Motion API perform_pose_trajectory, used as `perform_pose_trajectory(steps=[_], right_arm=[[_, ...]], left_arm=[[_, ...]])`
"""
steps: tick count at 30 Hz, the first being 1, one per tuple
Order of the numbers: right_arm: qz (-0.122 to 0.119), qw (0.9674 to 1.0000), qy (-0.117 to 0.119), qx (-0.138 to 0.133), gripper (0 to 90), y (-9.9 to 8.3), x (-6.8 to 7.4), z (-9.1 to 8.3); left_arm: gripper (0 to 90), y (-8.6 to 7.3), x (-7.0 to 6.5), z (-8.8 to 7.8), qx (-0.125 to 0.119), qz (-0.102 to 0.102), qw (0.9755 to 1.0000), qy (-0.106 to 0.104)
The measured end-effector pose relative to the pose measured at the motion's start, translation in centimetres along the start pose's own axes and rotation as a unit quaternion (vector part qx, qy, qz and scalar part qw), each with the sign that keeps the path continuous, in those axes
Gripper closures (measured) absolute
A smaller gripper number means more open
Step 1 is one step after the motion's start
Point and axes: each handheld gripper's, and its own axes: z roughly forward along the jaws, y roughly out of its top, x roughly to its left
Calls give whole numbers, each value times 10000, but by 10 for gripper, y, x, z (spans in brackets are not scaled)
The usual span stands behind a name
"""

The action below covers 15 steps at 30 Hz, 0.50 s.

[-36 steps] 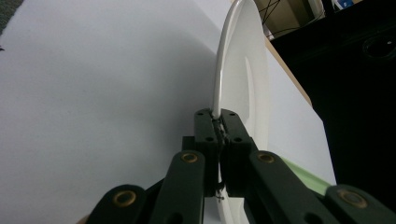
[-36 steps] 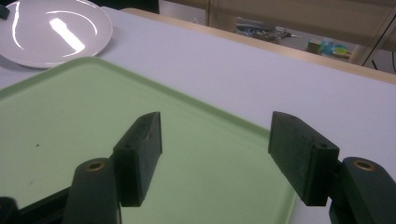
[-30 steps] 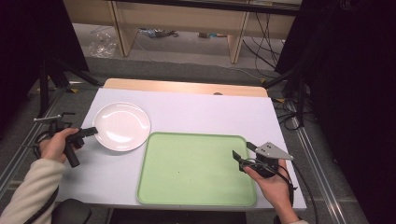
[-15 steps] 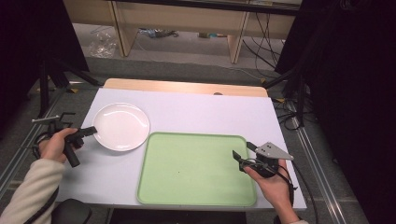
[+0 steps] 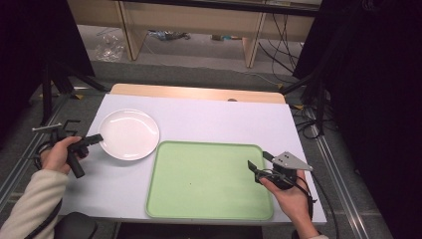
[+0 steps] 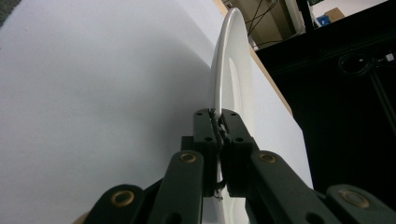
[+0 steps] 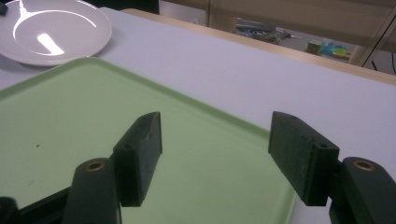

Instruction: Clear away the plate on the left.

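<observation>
A white plate [image 5: 129,134] lies on the white table [image 5: 224,117] at the left, beside a light green tray [image 5: 209,181]. My left gripper [image 5: 97,138] is shut on the plate's left rim. The left gripper view shows the jaws [image 6: 218,126] pinching the thin edge of the plate [image 6: 233,70]. My right gripper [image 5: 259,162] stands open at the tray's right edge with nothing between its fingers. In the right gripper view its jaws [image 7: 215,140] hang spread over the tray [image 7: 70,116], and the plate [image 7: 51,32] sits at the far left.
The tray is empty. A wooden strip [image 5: 199,93] runs along the table's far edge, with shelving and cables on the floor beyond it. Black stands and curtains flank both sides of the table.
</observation>
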Motion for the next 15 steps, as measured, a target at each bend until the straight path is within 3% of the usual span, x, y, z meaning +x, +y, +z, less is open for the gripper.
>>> perform_pose_trajectory(steps=[8,11,15], right_arm=[[61,10000,28,42,357,0,1,0],[36,10000,18,26,357,0,1,0],[61,10000,31,45,357,0,1,0]], left_arm=[[859,0,-2,-2,-64,-42,10000,-39],[859,0,-1,-3,-192,-115,9994,-259],[860,0,-2,-3,-214,-164,9992,-278]])
